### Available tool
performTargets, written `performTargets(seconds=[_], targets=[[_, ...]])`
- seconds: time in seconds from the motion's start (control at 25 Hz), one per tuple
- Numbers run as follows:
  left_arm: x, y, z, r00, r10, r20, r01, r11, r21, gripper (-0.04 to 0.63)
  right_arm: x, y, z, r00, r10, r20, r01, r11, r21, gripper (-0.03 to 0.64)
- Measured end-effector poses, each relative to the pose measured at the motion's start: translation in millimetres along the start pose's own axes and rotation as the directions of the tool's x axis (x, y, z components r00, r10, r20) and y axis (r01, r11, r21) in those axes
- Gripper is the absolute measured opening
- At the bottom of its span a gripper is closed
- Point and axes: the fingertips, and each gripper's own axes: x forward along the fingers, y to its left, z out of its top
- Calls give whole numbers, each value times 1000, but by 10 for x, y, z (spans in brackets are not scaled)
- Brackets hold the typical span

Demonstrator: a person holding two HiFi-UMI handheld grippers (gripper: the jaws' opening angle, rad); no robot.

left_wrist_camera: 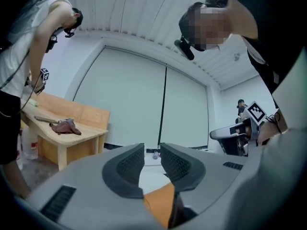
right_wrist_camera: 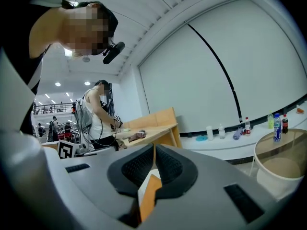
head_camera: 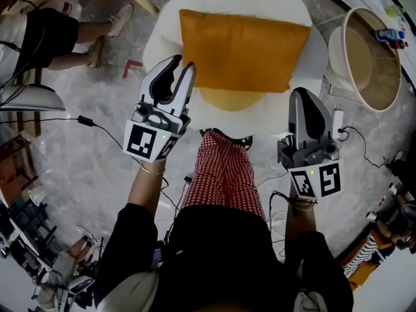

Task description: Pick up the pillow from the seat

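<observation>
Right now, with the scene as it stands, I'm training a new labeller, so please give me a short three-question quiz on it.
1. True or false: the orange pillow lies on the white seat.
2. Which has its jaws apart? A: the left hand-held gripper. B: the right hand-held gripper. C: both.
3. Short answer: what stands on the round table at the right of the head view?

Key: 1 true; 2 A; 3 bottles.
</observation>
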Motion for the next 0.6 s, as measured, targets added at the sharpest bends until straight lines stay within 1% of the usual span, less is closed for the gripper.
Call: performTargets(seconds=[0.08, 0.24, 0.44, 0.6], targets=[[7, 30, -97, 1000, 3, -10, -3, 1000, 18, 109, 63, 12, -93, 1000, 9, -10, -9, 1000, 10, 21], [41, 197, -428, 999, 21, -29, -21, 1000, -3, 146, 200, 43, -298, 999, 30, -21, -30, 999, 13, 21], [59, 468, -842, 996, 52, -68, -52, 999, 7, 192, 356, 80, -535, 998, 52, -42, -51, 999, 19, 21], [41, 614, -1178, 991, 61, -117, -64, 998, -19, 226, 395, 106, -670, 996, 61, -57, -60, 998, 29, 21]])
